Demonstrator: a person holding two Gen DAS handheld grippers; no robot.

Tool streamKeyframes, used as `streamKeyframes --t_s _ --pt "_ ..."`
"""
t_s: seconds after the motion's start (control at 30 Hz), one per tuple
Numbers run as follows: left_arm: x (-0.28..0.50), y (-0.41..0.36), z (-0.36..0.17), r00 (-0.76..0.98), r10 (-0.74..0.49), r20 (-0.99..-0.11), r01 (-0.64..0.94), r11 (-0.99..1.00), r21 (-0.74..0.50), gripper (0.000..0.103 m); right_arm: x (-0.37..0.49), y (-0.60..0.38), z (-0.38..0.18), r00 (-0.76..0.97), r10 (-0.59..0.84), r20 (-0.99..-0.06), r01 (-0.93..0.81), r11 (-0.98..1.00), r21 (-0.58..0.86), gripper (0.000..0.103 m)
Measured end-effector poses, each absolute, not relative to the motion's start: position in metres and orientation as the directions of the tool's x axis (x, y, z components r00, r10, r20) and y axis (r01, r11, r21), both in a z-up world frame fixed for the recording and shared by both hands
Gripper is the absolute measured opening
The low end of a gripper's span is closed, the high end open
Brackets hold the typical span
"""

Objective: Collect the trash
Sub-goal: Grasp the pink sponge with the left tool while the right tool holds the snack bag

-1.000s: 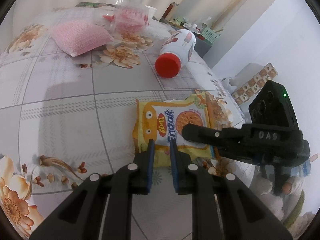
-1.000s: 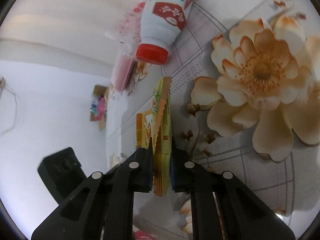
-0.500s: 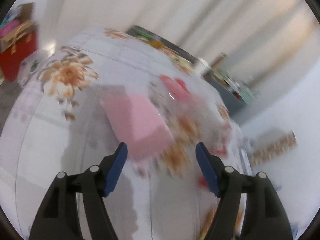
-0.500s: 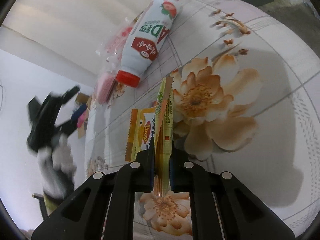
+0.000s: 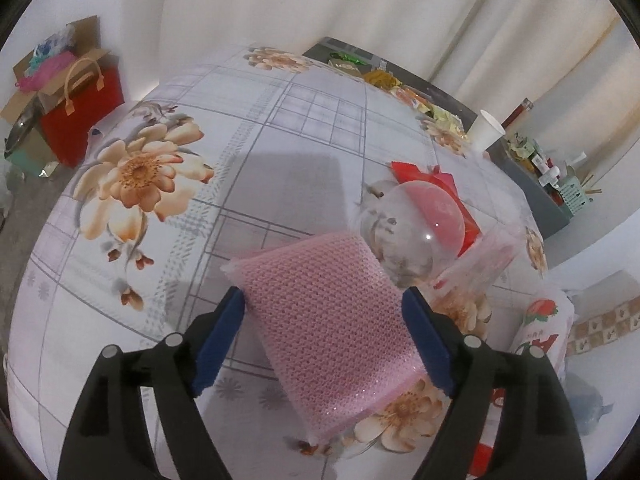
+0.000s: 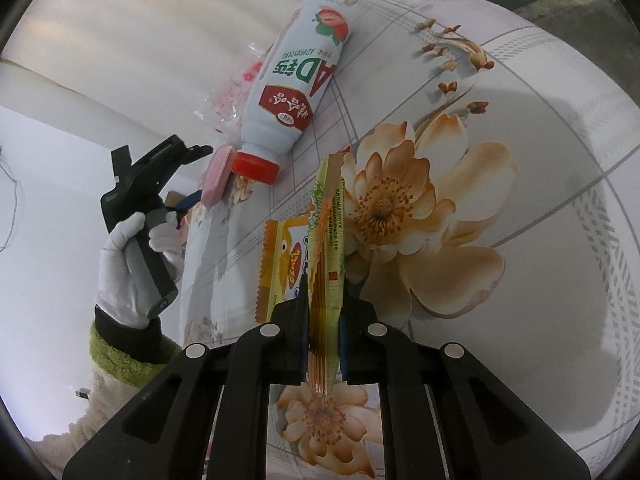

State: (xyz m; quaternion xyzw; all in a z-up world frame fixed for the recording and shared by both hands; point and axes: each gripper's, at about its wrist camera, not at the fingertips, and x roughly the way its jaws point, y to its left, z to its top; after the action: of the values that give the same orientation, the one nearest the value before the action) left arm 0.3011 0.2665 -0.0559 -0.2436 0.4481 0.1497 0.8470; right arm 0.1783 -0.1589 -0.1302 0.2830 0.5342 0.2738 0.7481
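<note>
My left gripper (image 5: 324, 332) is open, its blue pads on either side of a pink knitted sponge (image 5: 332, 332) lying on the floral tablecloth (image 5: 160, 184). My right gripper (image 6: 323, 320) is shut on a green-yellow snack wrapper (image 6: 327, 264) held edge-on above the table. A yellow snack packet (image 6: 282, 256) lies flat just behind it. A white strawberry-drink bottle (image 6: 300, 84) with a red cap lies on its side beyond. The left gripper (image 6: 176, 184) and its gloved hand show in the right wrist view, at the sponge (image 6: 218, 176).
A clear dome lid (image 5: 408, 236) over red packaging and a crinkled clear pink bag (image 5: 476, 268) lie right of the sponge. A white paper cup (image 5: 486, 130) and clutter stand on a grey sideboard behind. A red bag (image 5: 80, 116) and boxes sit on the floor, left.
My left gripper left the yellow packet, opened wide and moved over to straddle the pink sponge. My right gripper has lifted the green-yellow wrapper slightly and stays shut on it.
</note>
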Motion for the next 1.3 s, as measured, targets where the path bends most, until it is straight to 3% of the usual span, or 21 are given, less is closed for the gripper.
streamKeyframes --t_s 0.5,0.67,0.77,0.93,1.07,1.3 --pt "0.271 0.261 -0.064 0.549 0.017 -0.835 -0.292 0.941 -0.173 0.075 0.177 -0.179 -0.123 0.285 0.718 -0.635 -0.105 0.682 0.724 0.009" --pt "0.225 0.250 -0.063 0.508 -0.068 -0.859 -0.153 0.974 -0.168 0.075 0.173 -0.179 -0.121 0.293 0.710 -0.640 -0.106 0.689 0.717 0.009" --pt "0.189 0.243 -0.066 0.444 -0.189 -0.876 -0.084 0.964 -0.251 0.075 0.172 -0.181 -0.120 0.296 0.709 -0.640 -0.103 0.690 0.716 0.009" --pt "0.156 0.245 -0.055 0.488 -0.273 -0.829 -0.101 0.926 -0.364 0.075 0.171 -0.182 -0.117 0.297 0.702 -0.648 -0.102 0.698 0.709 0.009" --pt "0.148 0.255 -0.047 0.537 -0.332 -0.775 -0.164 0.861 -0.482 0.083 0.170 -0.181 -0.115 0.299 0.697 -0.652 -0.095 0.701 0.707 0.009" --pt "0.150 0.232 -0.054 0.528 -0.222 -0.820 -0.216 0.899 -0.382 0.084 0.168 -0.179 -0.115 0.304 0.689 -0.658 -0.087 0.708 0.701 0.009"
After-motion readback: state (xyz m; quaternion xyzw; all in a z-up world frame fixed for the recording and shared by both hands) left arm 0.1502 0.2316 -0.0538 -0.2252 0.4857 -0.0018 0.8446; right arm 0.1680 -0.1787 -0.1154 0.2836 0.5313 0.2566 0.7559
